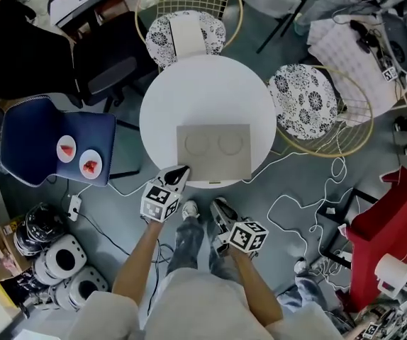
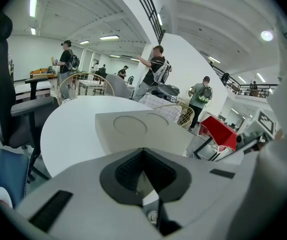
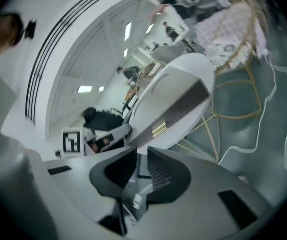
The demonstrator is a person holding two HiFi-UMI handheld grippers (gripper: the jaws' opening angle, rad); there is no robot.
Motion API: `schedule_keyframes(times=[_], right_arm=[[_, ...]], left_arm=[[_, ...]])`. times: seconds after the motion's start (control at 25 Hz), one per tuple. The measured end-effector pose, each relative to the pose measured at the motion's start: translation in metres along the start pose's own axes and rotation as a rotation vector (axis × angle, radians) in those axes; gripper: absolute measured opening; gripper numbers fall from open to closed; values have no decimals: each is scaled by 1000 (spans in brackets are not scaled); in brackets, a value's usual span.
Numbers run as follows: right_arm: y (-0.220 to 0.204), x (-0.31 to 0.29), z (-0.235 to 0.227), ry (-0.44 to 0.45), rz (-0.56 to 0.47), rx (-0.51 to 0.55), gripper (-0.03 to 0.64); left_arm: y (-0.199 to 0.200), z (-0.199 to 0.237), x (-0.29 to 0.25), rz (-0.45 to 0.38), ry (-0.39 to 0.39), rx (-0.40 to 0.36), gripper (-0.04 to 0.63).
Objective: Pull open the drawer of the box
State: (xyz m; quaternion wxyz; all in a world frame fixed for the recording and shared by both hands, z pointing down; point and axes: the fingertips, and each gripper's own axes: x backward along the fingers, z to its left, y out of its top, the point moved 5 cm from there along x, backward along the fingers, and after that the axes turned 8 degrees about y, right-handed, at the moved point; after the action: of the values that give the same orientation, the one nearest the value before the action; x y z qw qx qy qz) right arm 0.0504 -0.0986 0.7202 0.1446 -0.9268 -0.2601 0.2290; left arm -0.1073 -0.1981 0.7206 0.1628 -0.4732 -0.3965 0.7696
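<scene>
The box (image 1: 214, 151) is flat, rectangular and pale grey, with two ring outlines on top. It lies at the near edge of the round white surface (image 1: 189, 98). Its drawer (image 3: 183, 108) is shut, with a small brass-coloured handle (image 3: 159, 129) on the near face.

Bright, even ceiling lights (image 2: 108, 37); fisheye edges curve and darken, right gripper view blurred.

From the head view we see only the top of the box (image 1: 213, 149); its near face is hidden from us there. In the right gripper view the drawer front (image 3: 183, 106) is tilted and blurred, its handle (image 3: 159, 129) too small for us to tell its shape. We cannot tell whether the left gripper (image 1: 177, 173) touches the box's near left corner, and the person's forearms (image 1: 136, 268) run off the near edge.
</scene>
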Motion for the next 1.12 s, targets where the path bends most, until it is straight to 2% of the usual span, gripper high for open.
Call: schedule_keyframes(times=[0.08,0.16,0.36,0.72,0.96,1.12], right_arm=[[6,-7,-6,83,-153,-275,87],[8,-12,-14,139,-274,-480,109],[10,-20,-34,153,-403,-643,118],[9,-30,-47,111,-454,-681,94],[14,-36,-51,99,-435,-646,75],[14,-37,-50,106,-443,-629,38]], left_arm=[[0,1,1,-7,2,-2,12],[-1,0,1,-8,2,1,11],[0,0,0,-10,-6,6,11],[-1,0,0,-21,-13,16,11],[0,0,1,-23,-18,10,11],[-1,0,0,-18,-25,6,11]])
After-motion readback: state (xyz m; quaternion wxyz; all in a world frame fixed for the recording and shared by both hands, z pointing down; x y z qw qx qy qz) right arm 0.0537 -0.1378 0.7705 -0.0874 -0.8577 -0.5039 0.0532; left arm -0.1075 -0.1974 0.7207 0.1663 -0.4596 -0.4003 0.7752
